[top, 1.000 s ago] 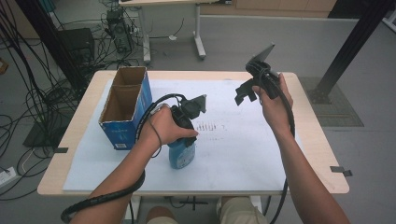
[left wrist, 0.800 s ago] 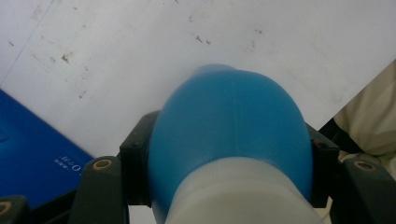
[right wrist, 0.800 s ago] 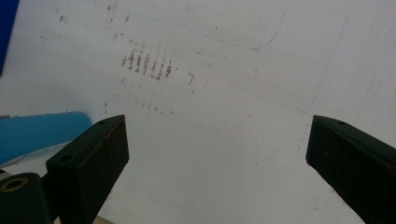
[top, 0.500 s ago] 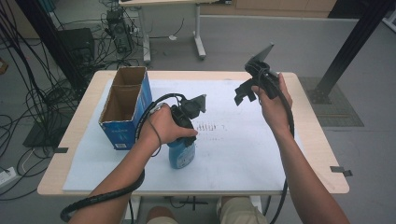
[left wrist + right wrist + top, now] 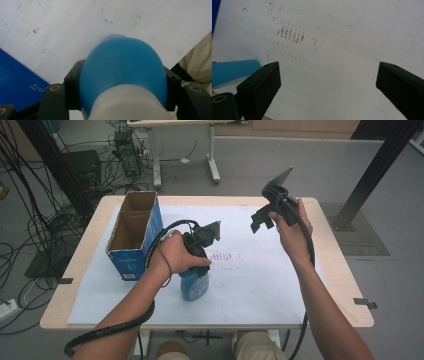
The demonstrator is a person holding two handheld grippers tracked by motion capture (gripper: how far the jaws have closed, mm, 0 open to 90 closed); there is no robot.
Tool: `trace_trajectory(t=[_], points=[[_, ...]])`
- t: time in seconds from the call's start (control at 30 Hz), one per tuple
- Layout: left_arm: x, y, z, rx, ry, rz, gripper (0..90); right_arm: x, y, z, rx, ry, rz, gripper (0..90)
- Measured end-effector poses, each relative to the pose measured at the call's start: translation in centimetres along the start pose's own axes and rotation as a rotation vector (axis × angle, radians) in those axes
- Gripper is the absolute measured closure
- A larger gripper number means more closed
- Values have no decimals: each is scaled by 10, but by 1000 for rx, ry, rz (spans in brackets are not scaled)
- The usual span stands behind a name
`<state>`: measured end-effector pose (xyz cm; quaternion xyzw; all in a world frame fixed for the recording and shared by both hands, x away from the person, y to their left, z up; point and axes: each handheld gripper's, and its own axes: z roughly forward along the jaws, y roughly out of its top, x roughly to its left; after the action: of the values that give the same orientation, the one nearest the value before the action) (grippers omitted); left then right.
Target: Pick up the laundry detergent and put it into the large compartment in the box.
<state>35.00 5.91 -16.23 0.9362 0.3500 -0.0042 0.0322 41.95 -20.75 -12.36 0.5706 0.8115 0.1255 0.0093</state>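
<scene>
Jaws of the left gripper clench the blue bottle; right gripper jaws released.

I see an open blue cardboard box at the white sheet's far left, on the table.

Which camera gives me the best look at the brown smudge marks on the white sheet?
The right gripper view: the rows of brown smudge marks lie unobstructed on the white paper sheet ahead. The high view shows them small and faint. The left gripper view catches scattered specks.
</scene>
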Motion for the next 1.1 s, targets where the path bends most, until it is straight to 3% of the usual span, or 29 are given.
trace_trajectory(t=[1.1], points=[[-1,2,0,8,3,14,378,2,1,2,5,-2,-3,55]])
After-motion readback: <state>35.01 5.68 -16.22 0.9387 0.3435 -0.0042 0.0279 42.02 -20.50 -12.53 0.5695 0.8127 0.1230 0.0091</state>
